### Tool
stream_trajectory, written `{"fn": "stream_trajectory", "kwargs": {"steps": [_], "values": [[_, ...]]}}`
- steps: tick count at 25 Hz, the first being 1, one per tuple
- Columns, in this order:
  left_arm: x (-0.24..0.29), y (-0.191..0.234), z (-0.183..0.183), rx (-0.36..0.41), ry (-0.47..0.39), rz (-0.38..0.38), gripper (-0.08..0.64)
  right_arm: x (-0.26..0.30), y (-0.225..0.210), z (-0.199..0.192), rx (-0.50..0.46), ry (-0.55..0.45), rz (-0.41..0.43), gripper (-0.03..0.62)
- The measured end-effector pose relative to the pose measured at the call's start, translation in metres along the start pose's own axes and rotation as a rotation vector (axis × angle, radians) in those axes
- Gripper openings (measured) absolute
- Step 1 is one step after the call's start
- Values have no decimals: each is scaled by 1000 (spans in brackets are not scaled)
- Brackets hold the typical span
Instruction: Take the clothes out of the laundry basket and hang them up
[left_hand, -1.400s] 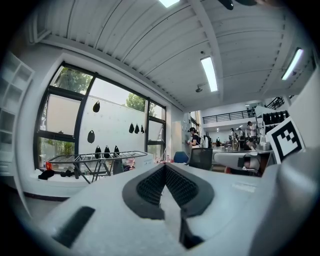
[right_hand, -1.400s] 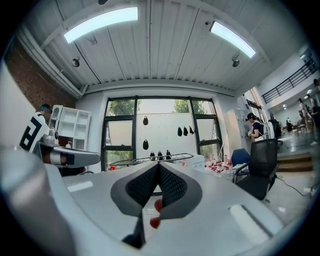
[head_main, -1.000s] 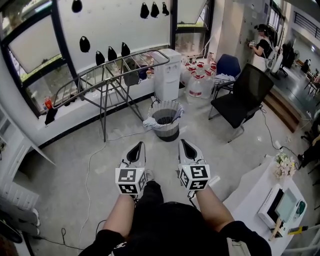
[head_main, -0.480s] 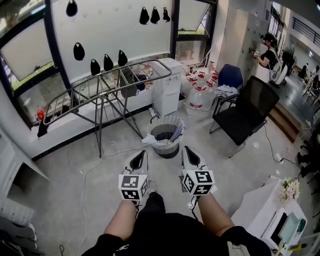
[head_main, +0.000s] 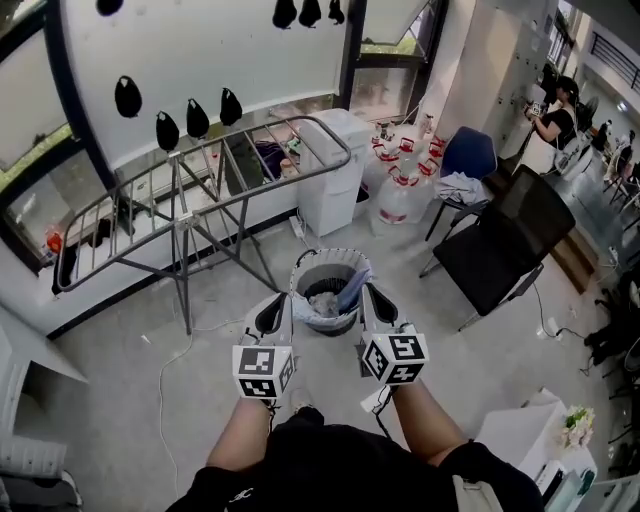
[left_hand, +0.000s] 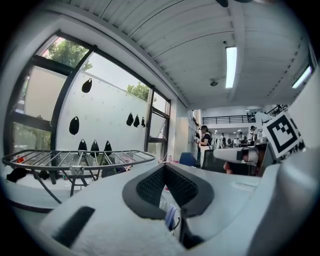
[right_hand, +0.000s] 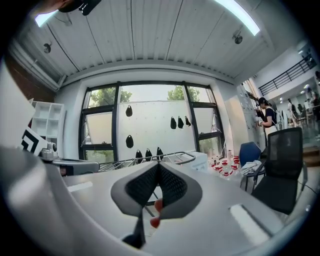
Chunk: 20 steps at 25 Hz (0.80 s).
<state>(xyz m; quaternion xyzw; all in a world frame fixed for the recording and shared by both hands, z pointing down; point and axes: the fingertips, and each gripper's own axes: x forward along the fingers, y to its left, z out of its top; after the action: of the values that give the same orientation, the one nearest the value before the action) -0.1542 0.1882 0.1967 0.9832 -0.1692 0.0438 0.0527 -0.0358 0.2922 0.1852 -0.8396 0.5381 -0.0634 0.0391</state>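
A round grey laundry basket (head_main: 322, 268) stands on the floor with crumpled clothes (head_main: 326, 301) inside. Behind it to the left is a metal drying rack (head_main: 200, 180), with a dark garment on its far end. My left gripper (head_main: 272, 308) and right gripper (head_main: 372, 297) are held side by side, their tips just short of the basket's near rim. Both are shut with nothing in them. In the left gripper view the drying rack (left_hand: 75, 157) shows beyond the shut left gripper (left_hand: 167, 186). The right gripper (right_hand: 157, 182) points toward the rack (right_hand: 167, 158) too.
A white cabinet (head_main: 330, 165) stands behind the basket, with water bottles (head_main: 400, 190) to its right. A black office chair (head_main: 495, 255) and a blue chair (head_main: 470, 160) are on the right. A person (head_main: 555, 110) stands far right. A cable (head_main: 170, 370) runs across the floor at left.
The person has walked toward the basket, which now lies right at the gripper tips. The rack looks nearer. Both grippers stay shut and side by side.
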Motion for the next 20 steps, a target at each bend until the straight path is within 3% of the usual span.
{"fn": "stream_trajectory", "kwargs": {"steps": [9,15,20], "values": [[114,91,5,-51,43,-19,8,144,-25,0,-11,50,-32,14],[142,103,7,-56,64,-51,8,169,-46,-3,-2,72,-79,14],[153,112,14,-51,65,-26,8,178,-57,3,2,63,-84,14]]}}
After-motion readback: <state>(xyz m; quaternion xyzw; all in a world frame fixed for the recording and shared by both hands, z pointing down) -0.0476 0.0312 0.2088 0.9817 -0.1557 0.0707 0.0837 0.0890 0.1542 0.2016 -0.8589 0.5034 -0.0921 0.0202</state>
